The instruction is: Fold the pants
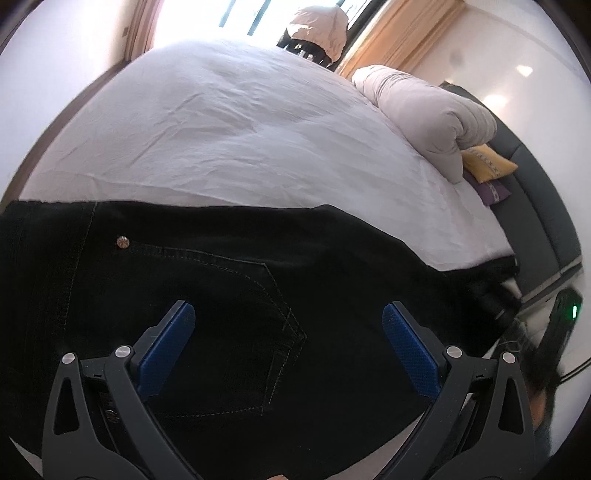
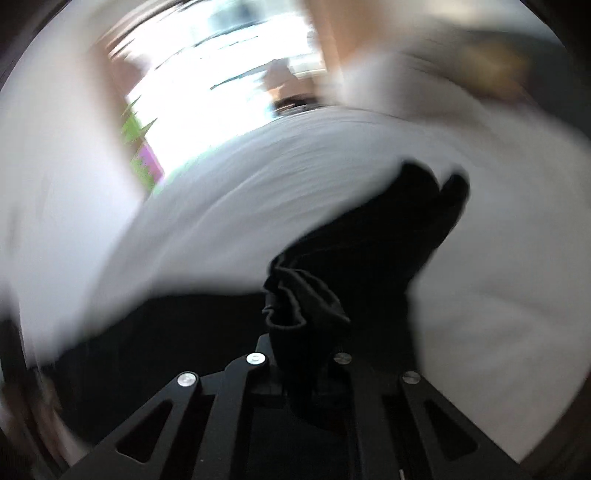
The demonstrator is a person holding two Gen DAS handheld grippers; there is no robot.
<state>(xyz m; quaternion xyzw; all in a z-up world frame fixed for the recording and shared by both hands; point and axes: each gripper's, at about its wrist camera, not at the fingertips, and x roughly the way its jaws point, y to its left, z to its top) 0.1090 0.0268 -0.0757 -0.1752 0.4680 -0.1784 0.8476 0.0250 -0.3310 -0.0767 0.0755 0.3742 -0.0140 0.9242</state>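
Black jeans (image 1: 229, 280) lie flat on the white bed sheet (image 1: 229, 129), with a back pocket and a metal rivet showing in the left wrist view. My left gripper (image 1: 288, 321) hovers over the pocket with its blue pads (image 1: 406, 343) wide apart and nothing between them. The right wrist view is blurred by motion. There my right gripper (image 2: 301, 343) is shut on a bunched fold of the black jeans (image 2: 306, 295), lifted off the bed sheet (image 2: 258, 192), and a length of trouser leg trails away to the upper right.
A rolled beige duvet (image 1: 428, 107) lies at the bed's far right, with a yellow cushion (image 1: 487, 164) and a purple one beside it. A dark headboard (image 1: 546, 229) runs along the right. A bright window (image 1: 258, 14) and a jacket on a stand (image 1: 317, 33) are beyond the bed.
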